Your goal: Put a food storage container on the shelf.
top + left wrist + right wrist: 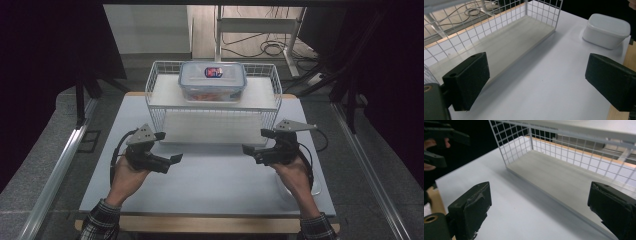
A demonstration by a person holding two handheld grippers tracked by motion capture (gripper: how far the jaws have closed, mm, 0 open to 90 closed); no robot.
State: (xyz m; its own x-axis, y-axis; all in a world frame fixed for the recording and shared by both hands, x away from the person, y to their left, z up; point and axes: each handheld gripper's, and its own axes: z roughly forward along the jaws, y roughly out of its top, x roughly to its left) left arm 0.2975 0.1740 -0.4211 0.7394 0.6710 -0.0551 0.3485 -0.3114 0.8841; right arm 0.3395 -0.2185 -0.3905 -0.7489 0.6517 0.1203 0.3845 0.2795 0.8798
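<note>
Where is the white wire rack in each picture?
High view: the wire rack stands at the far middle of the table, with a clear food box on top.
Left gripper view: rack at upper left, beyond the jaws.
Right gripper view: rack at upper right, beyond the jaws.
Shared landmark: the rack's pale bottom board.

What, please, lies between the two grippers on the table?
Nothing: in the high view, bare table separates the left gripper and the right gripper.

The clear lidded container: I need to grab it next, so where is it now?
In the high view the clear lidded container sits on the top shelf of the white wire rack, at the table's far edge, centred beyond both open grippers.
</note>
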